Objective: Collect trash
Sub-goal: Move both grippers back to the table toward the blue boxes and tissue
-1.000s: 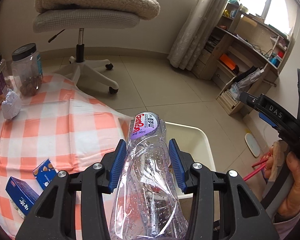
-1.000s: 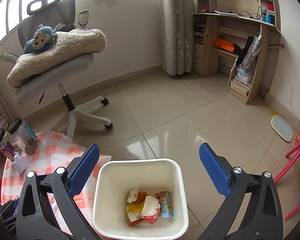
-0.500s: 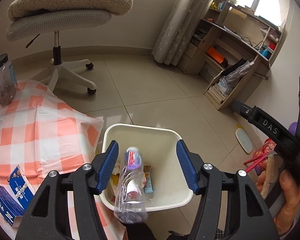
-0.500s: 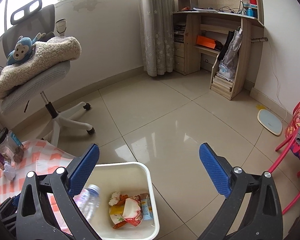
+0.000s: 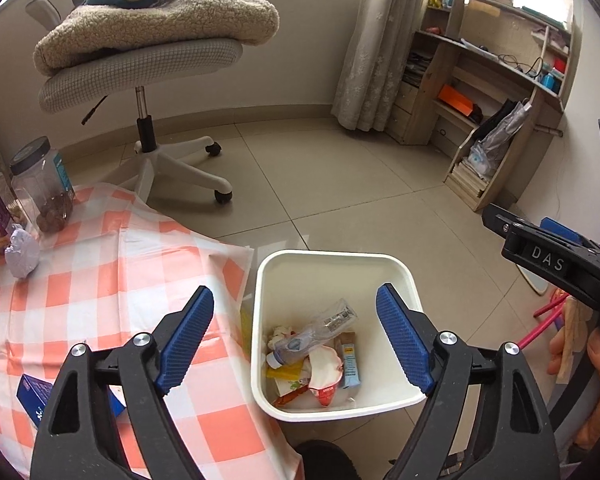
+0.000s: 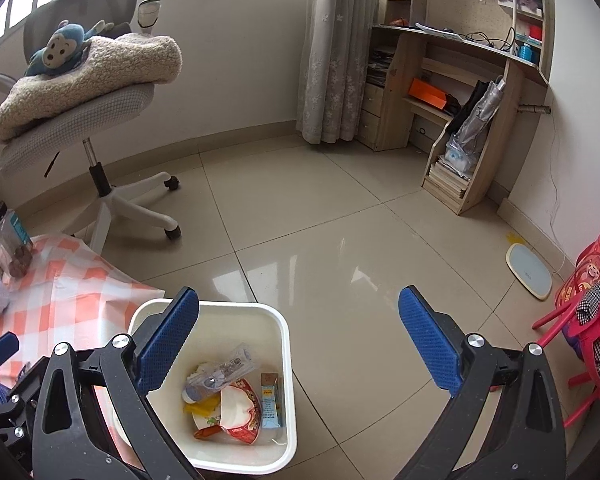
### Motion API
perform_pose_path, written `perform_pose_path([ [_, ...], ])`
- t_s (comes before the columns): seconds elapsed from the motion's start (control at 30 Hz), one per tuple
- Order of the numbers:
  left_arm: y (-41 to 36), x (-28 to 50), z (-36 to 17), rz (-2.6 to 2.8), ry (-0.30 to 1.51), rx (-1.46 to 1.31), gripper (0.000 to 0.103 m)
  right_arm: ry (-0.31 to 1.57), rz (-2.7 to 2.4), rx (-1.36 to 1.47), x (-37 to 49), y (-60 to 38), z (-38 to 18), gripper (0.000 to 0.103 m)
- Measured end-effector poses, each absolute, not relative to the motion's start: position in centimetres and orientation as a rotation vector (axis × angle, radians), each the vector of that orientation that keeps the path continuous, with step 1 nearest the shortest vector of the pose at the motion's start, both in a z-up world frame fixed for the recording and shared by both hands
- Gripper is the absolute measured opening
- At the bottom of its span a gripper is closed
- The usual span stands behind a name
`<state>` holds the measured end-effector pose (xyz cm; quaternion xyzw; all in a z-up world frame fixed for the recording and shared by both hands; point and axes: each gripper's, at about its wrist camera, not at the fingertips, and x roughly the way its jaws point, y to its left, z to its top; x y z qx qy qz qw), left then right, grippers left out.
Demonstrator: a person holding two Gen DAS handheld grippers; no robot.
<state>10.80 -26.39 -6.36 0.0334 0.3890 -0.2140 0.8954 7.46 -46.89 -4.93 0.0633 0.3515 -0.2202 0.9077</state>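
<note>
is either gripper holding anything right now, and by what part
Nothing is held. The left gripper, jaws opening, is empty; the bottle lies in the bin. The right gripper is open and empty.

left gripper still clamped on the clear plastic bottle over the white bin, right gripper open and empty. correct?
Not quite. The left gripper holds nothing: its jaws are opening with nothing between them, and the clear plastic bottle lies inside the white bin on the other trash. The left wrist view shows it; the right wrist view confirms. The right gripper is open and empty, as you said.
</note>
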Motion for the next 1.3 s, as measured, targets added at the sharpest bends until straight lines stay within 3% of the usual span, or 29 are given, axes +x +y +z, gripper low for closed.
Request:
perform_pose_path([
  [0.4, -19.0, 14.3, -8.5, -0.27, 0.899, 0.047, 0.087, 0.78, -0.336, 0.08, 10.5, -41.5, -5.0, 0.096],
  [0.93, -2.4, 24.3, -11.7, 0.091, 0.972, 0.127, 0.09, 0.879, -0.151, -0.034, 16.3, -29.1, -6.6, 0.096],
  [1.3, 4.2, 32.5, -14.8, 0.15, 1.018, 0.145, 0.09, 1.113, 0.089, 0.066, 19.0, -21.5, -11.7, 0.096],
])
